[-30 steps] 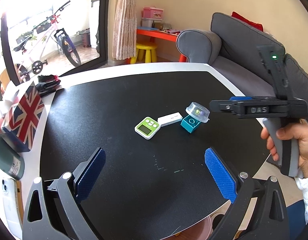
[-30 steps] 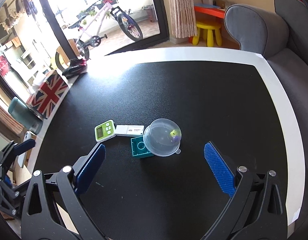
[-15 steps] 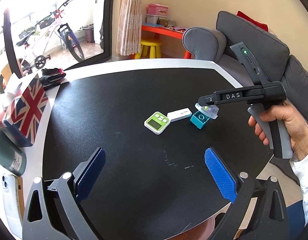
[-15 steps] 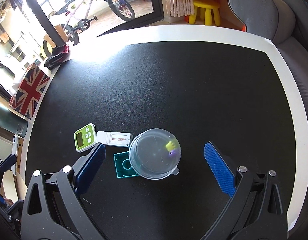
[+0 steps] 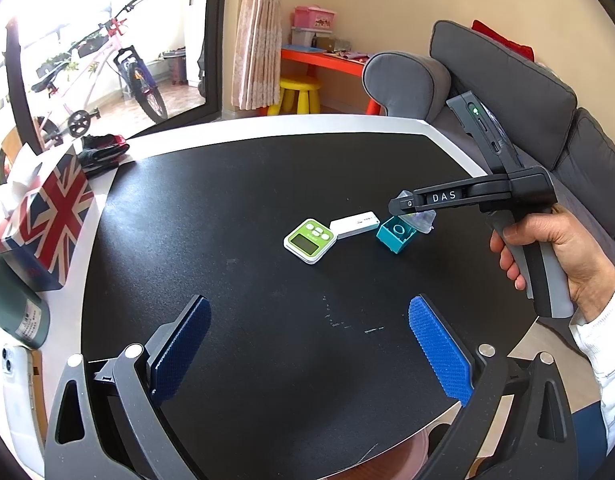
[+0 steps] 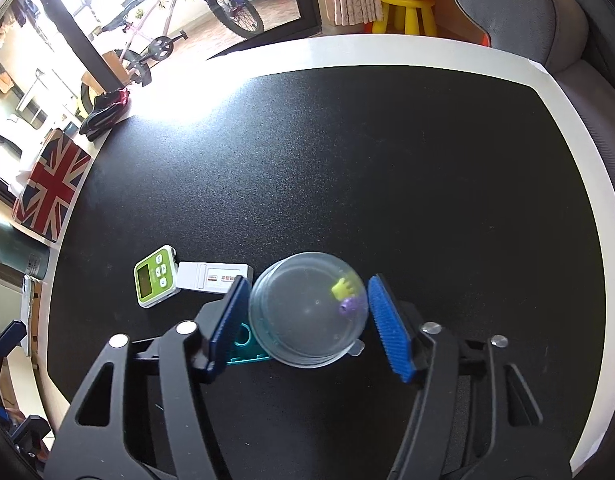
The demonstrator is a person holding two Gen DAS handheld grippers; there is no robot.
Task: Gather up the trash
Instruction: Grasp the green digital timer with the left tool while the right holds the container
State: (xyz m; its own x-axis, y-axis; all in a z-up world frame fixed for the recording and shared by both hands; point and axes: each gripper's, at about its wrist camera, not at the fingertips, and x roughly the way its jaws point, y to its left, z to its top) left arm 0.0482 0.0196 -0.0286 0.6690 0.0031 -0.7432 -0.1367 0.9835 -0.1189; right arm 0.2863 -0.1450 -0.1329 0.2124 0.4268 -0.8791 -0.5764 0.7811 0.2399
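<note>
A clear plastic dome cup [image 6: 303,312] with small yellow and purple bits inside rests partly on a teal block [image 6: 243,344] on the black table top. My right gripper [image 6: 307,284] points down over it; its jaws are closing and the blue pads touch the cup's two sides. In the left wrist view the right gripper [image 5: 403,206] covers most of the cup [image 5: 423,220]. A green timer [image 5: 310,240] and a white flat box [image 5: 355,224] lie left of the teal block [image 5: 395,234]. My left gripper [image 5: 307,308] stands open over the near table, holding nothing.
A Union Jack tissue box [image 5: 39,220], a green bottle [image 5: 15,304] and a phone [image 5: 17,392] line the table's left edge. A black-red cloth [image 5: 101,152] lies at the far left corner. A grey sofa [image 5: 507,92] stands right. A pink rim [image 5: 391,460] shows below the near edge.
The right gripper came down over the clear cup and its jaws narrowed from wide open onto the cup's sides. The left gripper stayed where it was.
</note>
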